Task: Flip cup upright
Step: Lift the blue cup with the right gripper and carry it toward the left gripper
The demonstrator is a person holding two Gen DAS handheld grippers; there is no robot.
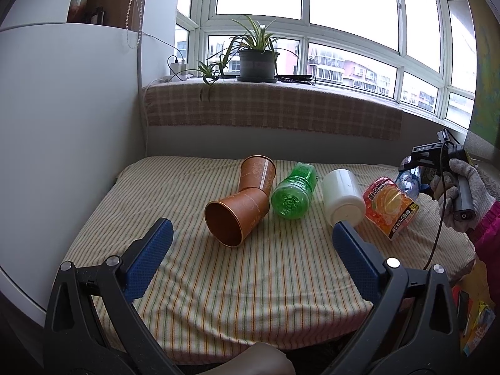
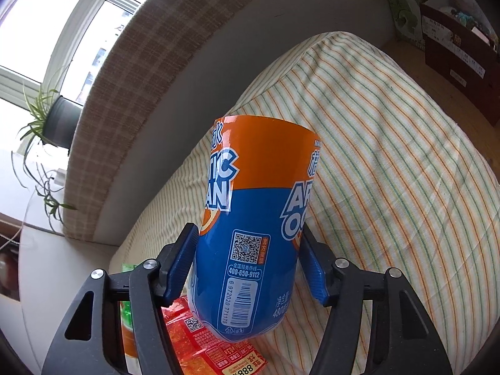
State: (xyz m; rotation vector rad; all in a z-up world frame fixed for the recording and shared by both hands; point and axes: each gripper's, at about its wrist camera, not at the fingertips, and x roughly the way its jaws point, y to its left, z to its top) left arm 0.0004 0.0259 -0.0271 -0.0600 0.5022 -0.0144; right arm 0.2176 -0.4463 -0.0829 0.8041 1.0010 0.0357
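Copper-brown cups lie tipped on the striped bed left of the green bottle, none righted yet, while my left tongs gape empty before them and my right tongs clamp a blue-orange bottle.

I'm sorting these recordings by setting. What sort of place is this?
Most likely a room in a home, perhaps a bedroom: a striped padded mattress sits below a bay window, with a potted plant on the cloth-covered sill and apartment blocks outside.

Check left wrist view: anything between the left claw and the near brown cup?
Nothing: only bare striped cloth between the open left claw and the near brown cup.
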